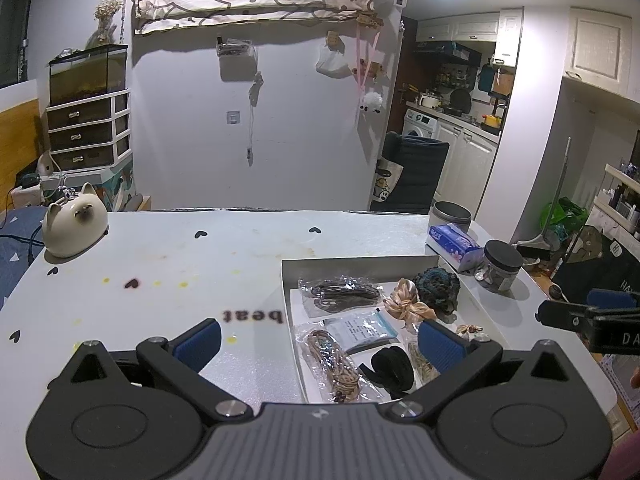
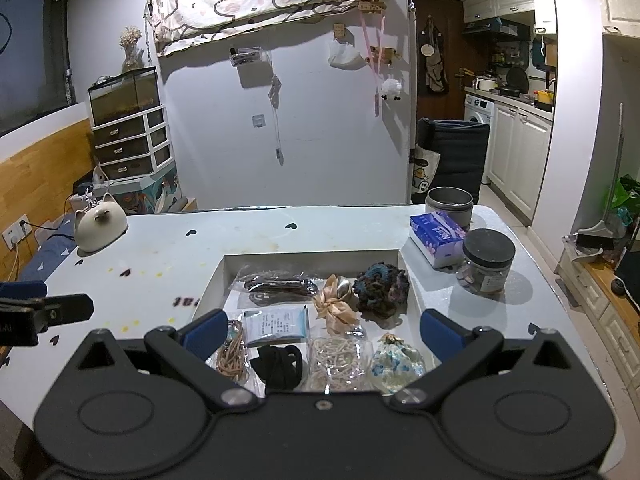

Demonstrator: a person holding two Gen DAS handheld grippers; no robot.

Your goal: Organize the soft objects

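From the left wrist, the left gripper (image 1: 318,340) hangs released and empty above the desk (image 1: 180,256) beside the tray (image 1: 360,264). From the right wrist, the right gripper (image 2: 322,330), also spread and empty, hovers over the peach scrunchie (image 2: 334,306); lower squarely, pinching only fabric.

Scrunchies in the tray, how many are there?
2, side by side at the tray's far right: the peach satin scrunchie and the dark blue crocheted scrunchie just right of it. Bagged items nearby may hide others.
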